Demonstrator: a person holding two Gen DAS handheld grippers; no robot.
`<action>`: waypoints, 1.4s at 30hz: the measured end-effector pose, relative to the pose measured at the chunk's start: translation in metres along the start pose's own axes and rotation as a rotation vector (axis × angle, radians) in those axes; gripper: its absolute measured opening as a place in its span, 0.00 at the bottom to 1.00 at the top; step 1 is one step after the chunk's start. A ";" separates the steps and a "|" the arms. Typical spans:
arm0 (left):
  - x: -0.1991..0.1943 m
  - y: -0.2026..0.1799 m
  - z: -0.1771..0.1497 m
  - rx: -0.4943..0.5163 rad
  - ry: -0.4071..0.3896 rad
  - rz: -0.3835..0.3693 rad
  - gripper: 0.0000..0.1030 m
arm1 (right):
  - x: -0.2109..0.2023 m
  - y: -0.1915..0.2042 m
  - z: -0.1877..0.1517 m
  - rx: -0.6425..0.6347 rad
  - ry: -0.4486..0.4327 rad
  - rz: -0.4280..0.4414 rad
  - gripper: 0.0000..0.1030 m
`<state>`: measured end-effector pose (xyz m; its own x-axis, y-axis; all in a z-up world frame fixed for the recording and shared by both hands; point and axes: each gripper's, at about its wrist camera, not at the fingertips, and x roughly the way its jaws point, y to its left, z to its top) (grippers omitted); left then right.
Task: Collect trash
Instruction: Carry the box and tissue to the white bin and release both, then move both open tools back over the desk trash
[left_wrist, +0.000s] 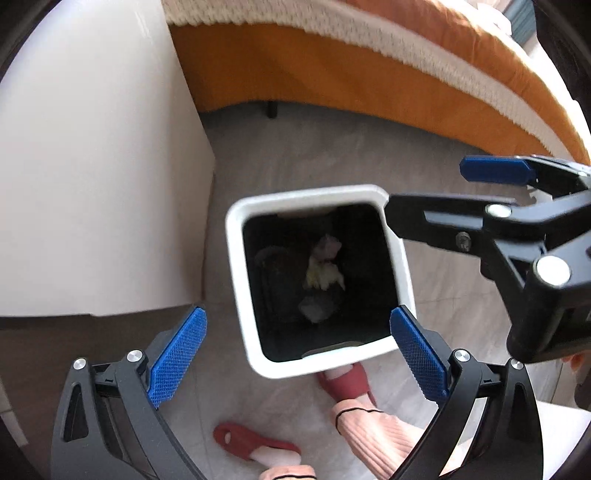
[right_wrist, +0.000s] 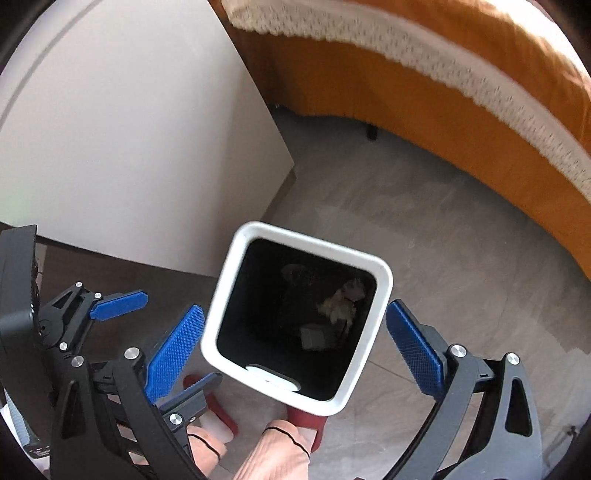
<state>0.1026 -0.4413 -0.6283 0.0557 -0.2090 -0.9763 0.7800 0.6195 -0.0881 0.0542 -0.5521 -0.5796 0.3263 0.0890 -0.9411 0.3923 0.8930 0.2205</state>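
Observation:
A white square trash bin (left_wrist: 236, 277) (right_wrist: 317, 243) with a dark inside stands on the grey floor. At its bottom lie a crumpled yellowish-white tissue (left_wrist: 325, 273) (right_wrist: 338, 306) and a grey scrap (left_wrist: 316, 306) (right_wrist: 314, 336). My left gripper (left_wrist: 297, 312) (right_wrist: 183, 335) hangs open over the bin's mouth, pointing steeply down, with nothing between its blue pads (left_wrist: 177, 358). My right gripper (right_wrist: 294, 308) (left_wrist: 424, 184) is open too, also above the bin and empty. In the left wrist view it reaches in from the right, over the bin's far right corner.
A white cabinet side (left_wrist: 92, 166) (right_wrist: 129, 129) stands close to the left of the bin. An orange bed with a white knitted cover (left_wrist: 332, 74) (right_wrist: 443, 92) curves across the back. A person's feet in red slippers (left_wrist: 347, 380) (right_wrist: 306, 419) stand right in front of the bin.

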 end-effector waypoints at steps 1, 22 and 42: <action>-0.012 0.000 0.004 -0.003 -0.009 0.003 0.95 | -0.012 0.003 0.003 -0.001 -0.013 -0.004 0.96; -0.288 0.006 0.051 -0.118 -0.348 0.036 0.95 | -0.282 0.077 0.058 -0.086 -0.377 0.010 0.96; -0.478 0.106 -0.061 -0.448 -0.563 0.336 0.95 | -0.384 0.246 0.073 -0.405 -0.559 0.231 0.96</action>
<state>0.1207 -0.2293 -0.1836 0.6439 -0.2341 -0.7285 0.3470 0.9379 0.0053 0.0884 -0.3986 -0.1447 0.7953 0.1528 -0.5866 -0.0533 0.9816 0.1834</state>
